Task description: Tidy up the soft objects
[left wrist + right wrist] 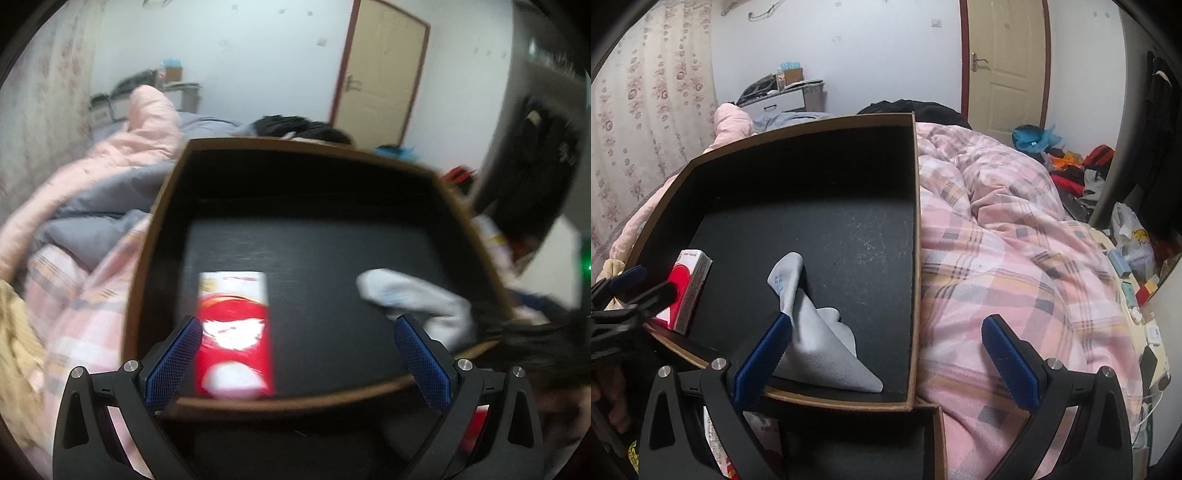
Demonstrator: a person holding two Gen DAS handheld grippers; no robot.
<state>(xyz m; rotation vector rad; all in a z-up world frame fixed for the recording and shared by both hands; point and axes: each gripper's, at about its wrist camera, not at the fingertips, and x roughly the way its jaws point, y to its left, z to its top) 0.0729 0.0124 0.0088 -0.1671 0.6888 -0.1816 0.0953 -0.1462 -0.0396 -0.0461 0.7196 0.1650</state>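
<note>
A black box with brown rims sits on the bed. Inside it lie a red and white tissue pack at the left and a pale grey sock at the right. My left gripper hovers open over the box's near edge, with the pack by its left finger and the sock by its right finger. My right gripper is open over the box's right wall, its left finger in front of the sock. The left gripper shows at the left edge of the right wrist view.
A pink plaid quilt covers the bed to the right of the box. A second black box lies below the first. Pink and grey bedding is heaped at the left. Clutter lies on the floor near the door.
</note>
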